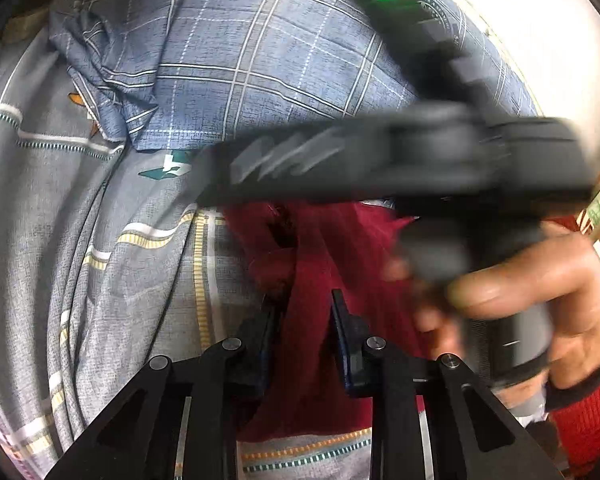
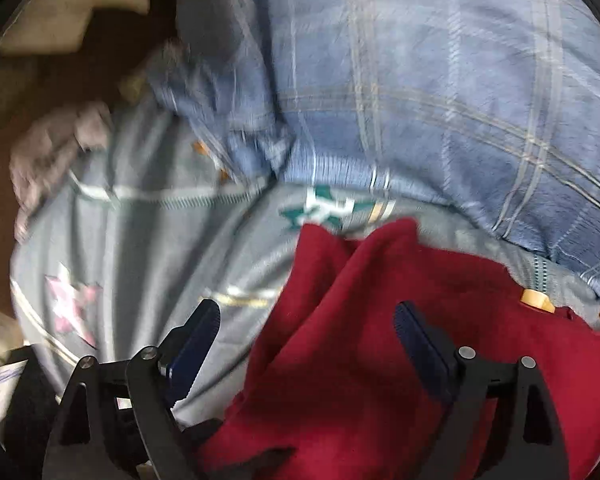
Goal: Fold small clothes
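1. Grey patterned bedsheet (image 2: 140,240) — the work surface, spread wide, with stars and stripes. It is rumpled into long ridges on the left side of the left wrist view, so it gives no truly flat bed for folding.
2. Blue plaid cover (image 1: 260,60) — bunched along the far side and lapping onto the sheet. Its hem marks the far limit of usable room; open sheet lies mostly to the left.
3. Red garment (image 2: 380,360) — the small piece to fold. It lies crumpled on the sheet, near edge toward both cameras, one corner peaked up beside the teal star (image 2: 324,210).
4. Right gripper (image 2: 304,320) — jaws spread wide and holding nothing, poised over the garment's left edge. In the left wrist view it crosses above the cloth, motion-blurred, held in the right hand (image 1: 540,300).
5. Left gripper (image 1: 304,312) — fingers narrowed with a strip of red cloth between them, probably pinching it to anchor that end, though the contact itself is hard to confirm.
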A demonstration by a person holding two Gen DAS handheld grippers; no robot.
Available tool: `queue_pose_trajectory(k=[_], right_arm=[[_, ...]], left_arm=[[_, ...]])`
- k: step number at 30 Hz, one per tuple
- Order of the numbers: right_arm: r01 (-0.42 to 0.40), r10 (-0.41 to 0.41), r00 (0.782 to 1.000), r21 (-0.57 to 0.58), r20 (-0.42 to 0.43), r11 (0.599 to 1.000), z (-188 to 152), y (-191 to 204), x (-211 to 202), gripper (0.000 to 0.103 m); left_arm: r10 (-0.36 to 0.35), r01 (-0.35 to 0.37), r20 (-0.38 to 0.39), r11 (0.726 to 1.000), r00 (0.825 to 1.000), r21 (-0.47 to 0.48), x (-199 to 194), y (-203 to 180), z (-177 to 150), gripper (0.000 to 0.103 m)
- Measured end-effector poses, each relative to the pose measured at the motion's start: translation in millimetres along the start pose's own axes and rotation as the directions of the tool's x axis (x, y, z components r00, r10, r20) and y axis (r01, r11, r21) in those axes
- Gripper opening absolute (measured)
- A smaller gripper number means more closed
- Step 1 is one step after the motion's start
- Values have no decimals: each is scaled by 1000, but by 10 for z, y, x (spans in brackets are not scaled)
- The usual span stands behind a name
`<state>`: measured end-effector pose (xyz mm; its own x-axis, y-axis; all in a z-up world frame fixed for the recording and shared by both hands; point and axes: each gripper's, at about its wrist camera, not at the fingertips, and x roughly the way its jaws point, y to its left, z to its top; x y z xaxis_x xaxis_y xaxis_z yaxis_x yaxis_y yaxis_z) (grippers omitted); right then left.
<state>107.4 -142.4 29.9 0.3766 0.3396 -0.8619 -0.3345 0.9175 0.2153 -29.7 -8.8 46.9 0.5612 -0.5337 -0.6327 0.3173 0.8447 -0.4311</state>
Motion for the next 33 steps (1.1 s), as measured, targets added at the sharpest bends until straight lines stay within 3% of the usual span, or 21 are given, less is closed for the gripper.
queue_pose_trajectory(k=[2, 3, 4, 5, 6, 8, 9, 10, 11, 12, 14, 17, 19, 24, 27, 29, 31, 33], right_arm=[[31, -33, 998, -30, -61, 999, -14, 60, 238, 78], [59, -62, 995, -37, -77, 998, -37, 57, 311, 49], [98, -102, 991, -42, -82, 994, -66, 32, 359, 32], [89, -91, 993, -34, -69, 995, -91, -12, 351, 31], [66, -67, 997, -19, -49, 998, -108, -58, 311, 28], [24, -24, 1000, 19, -5, 1000, -143, -175, 187, 24], [6, -7, 1000, 34, 13, 999, -156, -224, 124, 22], [-9, 8, 1000, 46, 30, 999, -167, -261, 59, 22], [-25, 22, 999, 54, 48, 998, -179, -301, -23, 21], [-36, 32, 997, 59, 63, 998, -189, -332, -87, 20], [-65, 57, 993, 70, 102, 995, -238, -428, -271, 19], [-85, 71, 984, 81, 165, 993, -311, -621, -640, 19], [-84, 65, 977, 87, 204, 993, -405, -762, -909, 19], [-29, -13, 968, 163, 252, 986, -781, -1433, -1487, 18], [18, -80, 969, 259, 232, 966, -1035, -1918, -1591, 18], [81, -147, 971, 319, 187, 944, -1232, -2217, -1497, 18], [146, -203, 971, 354, 129, 924, -1343, -2409, -1343, 19], [190, -239, 967, 366, 93, 911, -1440, -2496, -1183, 30]], left_arm=[[17, -18, -12, 1000, 1000, -7, 19, 27, -11, 25], [28, -28, -18, 999, 999, -19, 34, 31, -1, 27], [40, -41, -23, 999, 999, -24, 35, 27, -6, 39], [70, -70, -25, 997, 997, -19, 17, 23, -18, 61], [104, -104, -11, 995, 995, -10, -4, 2, -31, 69], [135, -135, 16, 991, 991, 10, -41, -56, -58, 70], [126, -126, 14, 992, 992, 13, -43, -103, -74, 70], [118, -118, 13, 993, 993, 11, -37, -128, -76, 60], [101, -101, 16, 995, 995, 8, -43, -174, -88, 31], [82, -82, 17, 997, 997, 7, -62, -277, -92, 23], [46, -47, 56, 999, 997, 20, -222, -489, -105, 19], [-6, -3, 79, 994, 997, 105, -344, -919, -65, 17], [-39, 30, 56, 987, 998, 156, -298, -1264, -37, 17], [-118, 125, -43, 958, 992, 259, 184, -2093, -125, 17], [-142, 175, -149, 953, 979, 245, 604, -2359, -290, 17], [-144, 196, -235, 956, 961, 218, 876, -2421, -412, 24], [-143, 206, -289, 957, 947, 202, 954, -2411, -461, 32], [-141, 213, -287, 947, 948, 238, 776, -2400, -460, 40]])
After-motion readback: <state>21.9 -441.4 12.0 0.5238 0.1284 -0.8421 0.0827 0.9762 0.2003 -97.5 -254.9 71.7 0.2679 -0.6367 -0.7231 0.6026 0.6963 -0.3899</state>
